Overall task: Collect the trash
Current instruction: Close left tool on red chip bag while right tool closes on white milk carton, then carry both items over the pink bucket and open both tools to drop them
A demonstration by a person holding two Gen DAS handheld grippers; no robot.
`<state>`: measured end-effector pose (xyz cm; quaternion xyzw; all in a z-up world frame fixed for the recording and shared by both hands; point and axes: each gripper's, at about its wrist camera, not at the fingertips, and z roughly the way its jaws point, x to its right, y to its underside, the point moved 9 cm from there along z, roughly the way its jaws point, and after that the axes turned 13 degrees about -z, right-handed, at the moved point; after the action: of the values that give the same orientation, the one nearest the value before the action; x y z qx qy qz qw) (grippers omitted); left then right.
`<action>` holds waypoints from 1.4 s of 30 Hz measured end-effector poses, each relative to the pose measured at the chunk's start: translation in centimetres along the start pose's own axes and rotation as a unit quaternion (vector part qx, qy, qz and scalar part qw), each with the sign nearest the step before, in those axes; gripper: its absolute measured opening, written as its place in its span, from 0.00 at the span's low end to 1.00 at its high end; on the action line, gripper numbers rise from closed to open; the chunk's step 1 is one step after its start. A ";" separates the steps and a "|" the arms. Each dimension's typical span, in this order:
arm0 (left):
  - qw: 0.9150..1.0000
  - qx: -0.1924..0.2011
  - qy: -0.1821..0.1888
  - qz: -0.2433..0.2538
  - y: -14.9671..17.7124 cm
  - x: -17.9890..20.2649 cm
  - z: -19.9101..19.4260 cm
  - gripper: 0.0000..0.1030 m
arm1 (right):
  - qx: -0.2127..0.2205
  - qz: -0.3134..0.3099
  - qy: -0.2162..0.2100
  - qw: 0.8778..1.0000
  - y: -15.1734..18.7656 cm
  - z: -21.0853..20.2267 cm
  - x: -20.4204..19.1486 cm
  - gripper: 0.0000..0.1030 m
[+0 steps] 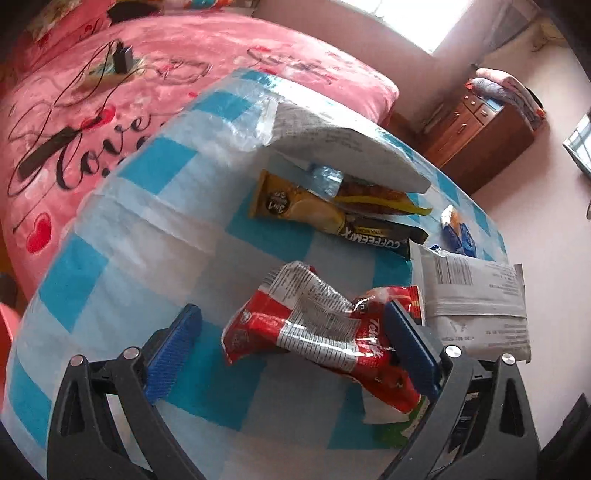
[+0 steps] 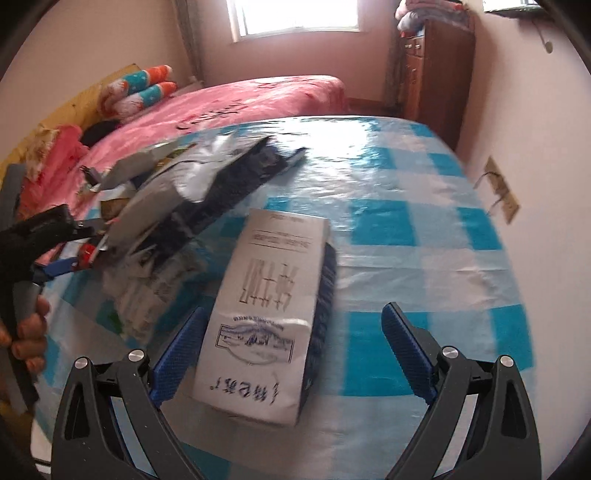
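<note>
Trash: your litter lies spread on the table; a crumpled red wrapper [image 1: 317, 328] sits nearest your left gripper, with a coffee-mix sachet [image 1: 332, 212], a small blue packet [image 1: 458, 232] and a flat white packet [image 1: 476, 299] past it.
White bag: a printed white bag [image 2: 266, 314] lies flat in front of your right gripper; in the left view a large white bag [image 1: 332, 136] rises over the far sachets.
Table: you work on a round top under a glossy blue-and-white checked cover [image 2: 388, 229].
Room: a bed with a pink blanket [image 1: 92, 122] stands just behind the table, a wooden cabinet [image 2: 432, 70] sits against the far wall, and a bright window [image 2: 295, 18] lights the scene.
Left gripper: your left gripper [image 1: 291, 343] has its blue fingers [image 1: 173, 354] spread wide; the red wrapper lies between them, and the right-hand pad touches its end.
Right gripper: your right gripper [image 2: 295, 350] is also spread wide; the white bag lies between the fingers [image 2: 406, 350], close against the left-hand pad, well apart from the other.
Hand: your hand [image 2: 26, 332] on the left tool's handle shows at the right view's edge; the pile beside it is blurred.
</note>
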<state>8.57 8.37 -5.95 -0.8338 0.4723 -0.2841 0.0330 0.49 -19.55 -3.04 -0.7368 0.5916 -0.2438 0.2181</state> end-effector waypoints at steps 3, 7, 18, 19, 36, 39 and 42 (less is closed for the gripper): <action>0.998 -0.011 0.027 -0.048 0.0 0.0 -0.8 0.95 | 0.005 0.015 -0.012 1.000 -0.1 -0.1 0.2 0.91; 0.991 -0.033 0.043 -0.125 0.2 -0.8 -0.6 0.95 | 0.010 0.012 -0.019 1.000 -0.5 0.3 -0.3 0.91; 0.979 -0.057 0.053 -0.188 0.6 0.8 0.4 0.95 | 0.000 0.021 -0.041 0.999 0.1 2.0 -0.6 0.92; 0.982 -0.053 0.041 -0.178 0.6 1.1 0.6 0.95 | -0.002 0.025 -0.045 0.999 0.2 2.2 -0.5 0.92; 0.996 0.000 -0.043 -0.080 -0.4 0.3 0.2 0.50 | 0.005 -0.012 -0.024 1.000 -0.6 2.6 -1.3 0.67; 0.997 0.002 -0.036 -0.070 -0.3 -0.5 -0.1 0.47 | 0.005 -0.019 -0.023 1.000 -0.3 2.4 -1.6 0.62; 0.998 -0.004 -0.013 -0.064 0.3 -1.3 -0.8 0.46 | 0.011 -0.018 -0.036 0.999 0.2 1.9 -2.0 0.62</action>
<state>7.46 9.44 -5.95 -0.8663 0.4182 -0.2725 0.0177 1.18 -17.58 -4.83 -0.7535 0.5673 -0.2271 0.2427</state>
